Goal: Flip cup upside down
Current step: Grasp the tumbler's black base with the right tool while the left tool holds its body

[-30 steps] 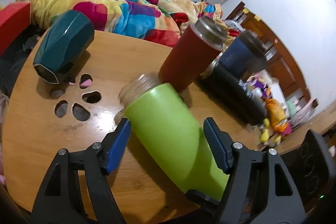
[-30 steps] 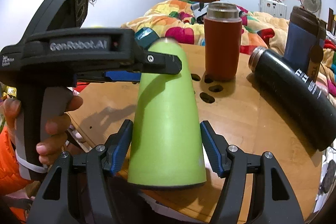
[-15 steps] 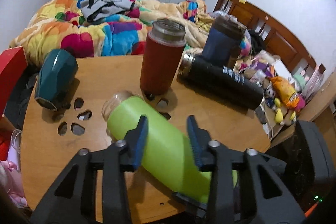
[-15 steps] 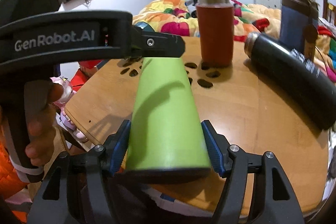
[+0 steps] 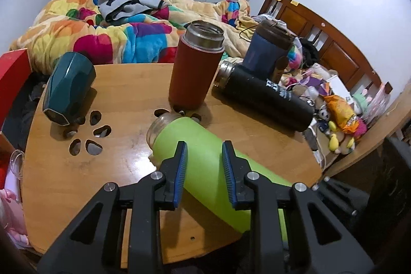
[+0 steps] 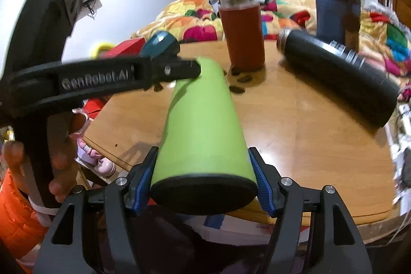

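Note:
The lime green cup (image 5: 205,166) lies tilted over the round wooden table (image 5: 77,184), its glass mouth (image 5: 159,127) toward the table's middle and its black base (image 6: 203,194) toward the near edge. My right gripper (image 6: 203,181) is shut on the cup near its base. My left gripper (image 5: 204,166) hovers above the cup's middle, its jaws narrowed with a gap between them, holding nothing. The left gripper also shows in the right wrist view (image 6: 128,76), over the cup's far end.
A red flask (image 5: 195,68) stands upright at the table's middle. A black flask (image 5: 264,96) lies on its side at the right, a blue tumbler (image 5: 267,48) behind it. A teal cup (image 5: 66,89) lies at the left. Petal-shaped holes (image 5: 90,135) pierce the tabletop. A bed lies beyond.
My left gripper let go of the cup, rose above it and narrowed its jaws. My right gripper closed on the cup's base end and tilted it down toward the table.

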Demonstrator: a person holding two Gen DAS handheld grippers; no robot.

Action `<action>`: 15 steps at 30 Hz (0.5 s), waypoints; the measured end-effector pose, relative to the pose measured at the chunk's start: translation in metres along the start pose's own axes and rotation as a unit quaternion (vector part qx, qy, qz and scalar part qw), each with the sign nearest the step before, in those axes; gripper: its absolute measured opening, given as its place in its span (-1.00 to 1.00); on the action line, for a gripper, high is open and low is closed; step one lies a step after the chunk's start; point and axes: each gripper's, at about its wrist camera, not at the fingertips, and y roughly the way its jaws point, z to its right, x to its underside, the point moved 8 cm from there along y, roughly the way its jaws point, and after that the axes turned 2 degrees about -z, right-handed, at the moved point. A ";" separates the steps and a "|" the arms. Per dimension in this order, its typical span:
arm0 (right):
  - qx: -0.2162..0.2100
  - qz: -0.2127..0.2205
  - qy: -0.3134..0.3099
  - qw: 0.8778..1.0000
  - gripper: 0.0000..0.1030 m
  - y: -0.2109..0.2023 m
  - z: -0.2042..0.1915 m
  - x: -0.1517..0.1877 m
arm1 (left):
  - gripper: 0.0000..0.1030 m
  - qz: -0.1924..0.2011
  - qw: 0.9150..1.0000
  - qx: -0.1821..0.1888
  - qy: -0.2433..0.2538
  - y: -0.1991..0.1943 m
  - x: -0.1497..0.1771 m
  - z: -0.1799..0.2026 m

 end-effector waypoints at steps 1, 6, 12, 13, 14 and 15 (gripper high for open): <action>0.005 0.003 -0.007 1.000 0.24 -0.006 -0.002 -0.002 | -0.48 0.001 1.000 0.006 -0.001 -0.004 -0.001 0.001; 0.014 0.020 -0.032 0.999 0.24 -0.034 -0.010 -0.021 | -0.48 0.011 0.999 0.045 0.000 -0.029 -0.009 0.008; 0.019 0.032 -0.064 0.997 0.24 -0.052 -0.019 -0.047 | -0.48 0.043 0.996 0.081 0.019 -0.075 -0.030 0.021; 0.019 0.032 -0.071 0.997 0.24 -0.054 -0.021 -0.052 | -0.48 0.046 0.995 0.087 0.023 -0.081 -0.034 0.024; 0.019 0.031 -0.078 0.996 0.24 -0.055 -0.021 -0.058 | -0.48 0.050 0.994 0.091 0.027 -0.087 -0.036 0.026; 0.019 0.030 -0.086 0.996 0.24 -0.054 -0.021 -0.063 | -0.48 0.054 0.994 0.093 0.030 -0.091 -0.039 0.027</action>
